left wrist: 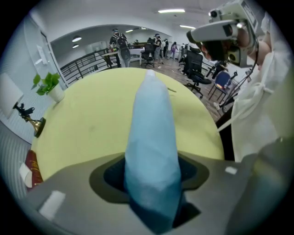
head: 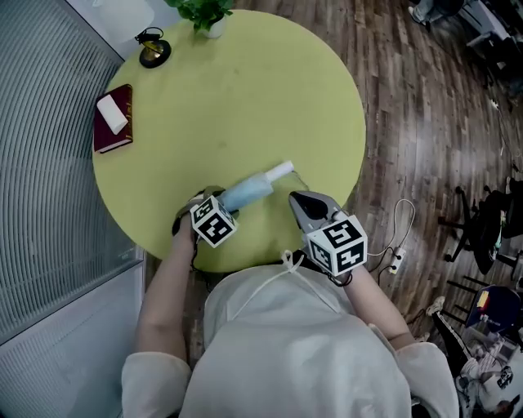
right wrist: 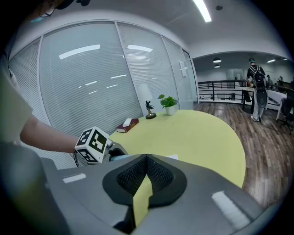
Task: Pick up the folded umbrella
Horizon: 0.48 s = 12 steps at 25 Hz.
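The left tool is clamped on the folded umbrella. The left gripper view shows its two jaws pressing on the sides of the soft, light blue cover, at one end of the umbrella. The rest of the umbrella sticks out past the jaws, over the tabletop. It has a white tip at the far end. I cannot tell if that far end touches the tabletop or not.

The umbrella is near the edge of the tabletop that is closest to the person. The tabletop is round and yellow-green.

The right tool is just beside the umbrella, on its right, and is not touching it. Its jaws are together, with only a thin slit between them. Nothing is in that slit. You can see just the yellow tabletop through it.

Each tool has a white cube with black squares on it. The left cube is by the umbrella. The right cube is near the person's white top.

Far from the umbrella, on the other side of the tabletop, lies a red book with a small white thing on top. Near it is a little dark stand and a green plant in a white pot. The floor is dark wood.
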{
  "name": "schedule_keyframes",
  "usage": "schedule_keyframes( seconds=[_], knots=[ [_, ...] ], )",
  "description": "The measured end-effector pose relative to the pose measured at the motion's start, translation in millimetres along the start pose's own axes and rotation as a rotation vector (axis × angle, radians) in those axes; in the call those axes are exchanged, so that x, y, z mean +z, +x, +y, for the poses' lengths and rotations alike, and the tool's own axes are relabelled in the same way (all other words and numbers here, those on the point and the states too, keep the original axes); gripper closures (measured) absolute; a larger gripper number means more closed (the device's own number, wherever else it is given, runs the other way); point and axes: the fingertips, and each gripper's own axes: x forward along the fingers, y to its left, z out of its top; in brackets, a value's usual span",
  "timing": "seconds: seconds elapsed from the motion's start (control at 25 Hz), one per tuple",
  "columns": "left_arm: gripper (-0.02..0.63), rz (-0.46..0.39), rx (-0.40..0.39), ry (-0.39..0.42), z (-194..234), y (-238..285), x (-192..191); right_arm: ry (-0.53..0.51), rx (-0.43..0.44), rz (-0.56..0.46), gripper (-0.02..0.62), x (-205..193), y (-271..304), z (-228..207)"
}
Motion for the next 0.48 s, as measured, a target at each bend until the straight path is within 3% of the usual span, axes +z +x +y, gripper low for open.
schedule_keyframes(
  seconds=[0.48],
  knots=[
    [0.334,-0.369,0.281,-0.280,26.0,-117.2,57.1,-0.110,0.052,-0.086,0.595,41.0,-18.4,16.4]
  ],
)
